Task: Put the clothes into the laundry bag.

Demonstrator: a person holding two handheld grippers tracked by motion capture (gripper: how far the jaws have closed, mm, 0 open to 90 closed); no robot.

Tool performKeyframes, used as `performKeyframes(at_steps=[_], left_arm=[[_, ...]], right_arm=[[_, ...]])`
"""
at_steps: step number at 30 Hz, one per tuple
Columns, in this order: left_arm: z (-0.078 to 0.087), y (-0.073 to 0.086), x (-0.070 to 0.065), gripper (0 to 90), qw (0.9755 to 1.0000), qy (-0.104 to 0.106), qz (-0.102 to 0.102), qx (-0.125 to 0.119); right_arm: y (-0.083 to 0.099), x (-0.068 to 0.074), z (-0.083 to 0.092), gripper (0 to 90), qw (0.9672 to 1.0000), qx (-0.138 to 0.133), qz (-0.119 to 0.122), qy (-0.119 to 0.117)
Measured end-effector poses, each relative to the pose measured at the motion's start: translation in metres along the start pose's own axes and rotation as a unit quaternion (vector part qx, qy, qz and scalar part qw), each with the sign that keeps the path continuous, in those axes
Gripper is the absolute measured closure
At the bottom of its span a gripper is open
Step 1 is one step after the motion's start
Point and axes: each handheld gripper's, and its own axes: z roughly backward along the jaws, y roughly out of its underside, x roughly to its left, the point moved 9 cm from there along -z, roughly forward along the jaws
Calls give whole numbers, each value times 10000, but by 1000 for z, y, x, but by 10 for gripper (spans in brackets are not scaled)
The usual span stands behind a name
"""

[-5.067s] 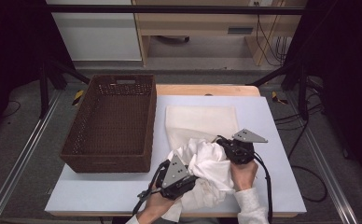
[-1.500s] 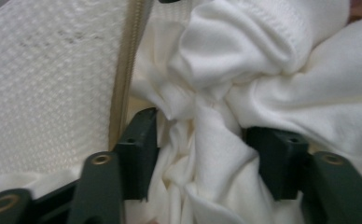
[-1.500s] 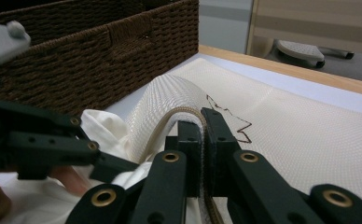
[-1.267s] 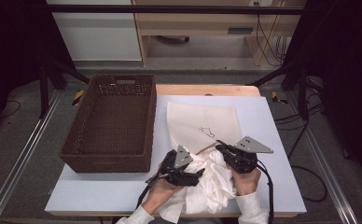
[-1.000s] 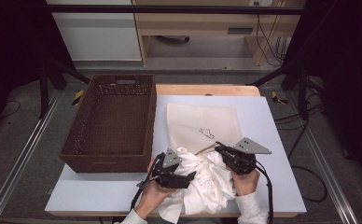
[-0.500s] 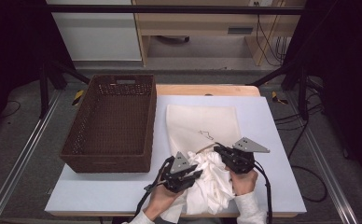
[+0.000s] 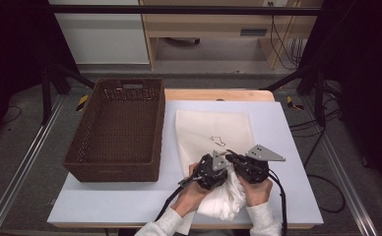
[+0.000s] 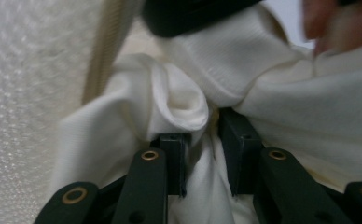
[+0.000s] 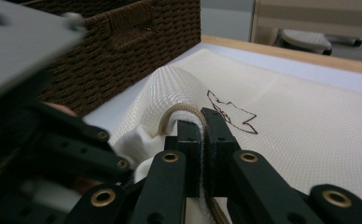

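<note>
Since a second ago we see the left gripper (image 7: 209,170) slide right across the table until it sits hard beside the right gripper (image 7: 248,168); its jaws have just been closing, and in the left gripper view they now pinch a bunched fold of the soft white cotton garment (image 8: 184,100); the right one has held its place, jaws tight together on the tan zip edge of the cream mesh laundry bag (image 9: 291,116), lifting that mouth off the table.

Progress, as we judge it: the bag mouth is held up and the garment sits right at it, near the front edge under both hands, but most of the cloth is outside the bag (image 7: 213,129); stuffing is what remains, then presumably closing.

Around us, largest first: a dark room with black frame posts and trailing cables; a pale wooden cabinet (image 7: 218,24) at the back; the white-topped table (image 7: 287,132) on a wooden board; the big brown wicker basket (image 7: 117,130) at the left, just beside the bag; the small dark outline print (image 9: 230,112) on the mesh.
</note>
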Motion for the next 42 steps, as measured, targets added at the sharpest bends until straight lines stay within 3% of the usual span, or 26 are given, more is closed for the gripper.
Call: performKeyframes(at_steps=[4, 7, 10, 11, 12, 13, 15, 18, 19, 20, 21, 24, 26, 28, 29, 30, 32, 34, 35, 38, 39, 42], left_arm=[[2, 2, 2, 628, 9999, -111, -96, -49], [11, 4, 0, 459, 9997, -166, 84, -171], [21, 5, -2, 304, 9996, -186, 34, -212], [34, 7, -2, 255, 9994, -280, 36, -207], [34, 7, -2, 208, 9994, -280, 36, -207], [42, 8, -1, 208, 9993, -330, 40, -192], [66, 18, 4, 170, 9985, -385, 248, -311], [75, 29, 11, 232, 9975, -506, 343, -363], [72, 41, 17, 267, 9970, -339, 591, -375], [72, 41, 17, 299, 9970, -339, 591, -375], [64, 48, 20, 356, 9954, -146, 881, -348], [50, 51, 21, 539, 9947, -34, 985, -307], [47, 46, 19, 687, 9931, 54, 1084, -454], [48, 43, 16, 719, 9926, 76, 1090, -527], [53, 34, 10, 744, 9934, 60, 881, -726], [53, 34, 10, 748, 9934, 60, 881, -726], [58, 17, -2, 749, 9933, 53, 669, -941], [56, 12, -5, 748, 9942, 13, 556, -919], [50, 5, -9, 748, 9954, -35, 378, -882], [41, -1, -12, 744, 9963, 13, 329, -793], [30, -3, -12, 739, 9976, 91, 281, -623], [20, -3, -10, 737, 9988, 58, 182, -452]], right_arm=[[-1, -1, 4, 872, 10000, -8, 45, -9], [2, -1, 2, 872, 10000, 32, -7, -65], [3, -1, 1, 872, 10000, 42, -7, -71], [4, 0, 0, 872, 10000, 56, 3, -63], [4, 0, 0, 872, 10000, 56, 3, -63], [4, 0, 0, 872, 10000, 57, 1, -54], [5, -1, 0, 872, 10000, 55, -3, -26], [6, -1, -1, 871, 10000, 63, -29, -29], [6, -2, -1, 872, 10000, 72, -39, -11], [6, -2, -2, 871, 10000, 71, -31, -7], [6, -2, -2, 872, 10000, 83, -14, 1], [7, -1, -4, 872, 9999, 114, 37, 12], [8, -1, -4, 872, 9999, 126, 40, 5], [8, -2, -4, 872, 9999, 129, 20, 10], [8, -2, -4, 873, 9999, 129, 20, 4], [8, -2, -4, 873, 9999, 129, 20, 4], [8, -1, -5, 873, 9999, 124, 23, -15], [8, -1, -5, 873, 9999, 116, 16, -22], [8, 0, -5, 873, 9999, 118, 39, -6], [7, -2, -4, 873, 9999, 96, 30, 1], [7, -2, -3, 873, 10000, 85, 32, -5], [5, -2, -2, 874, 10000, 61, 6, -22]])
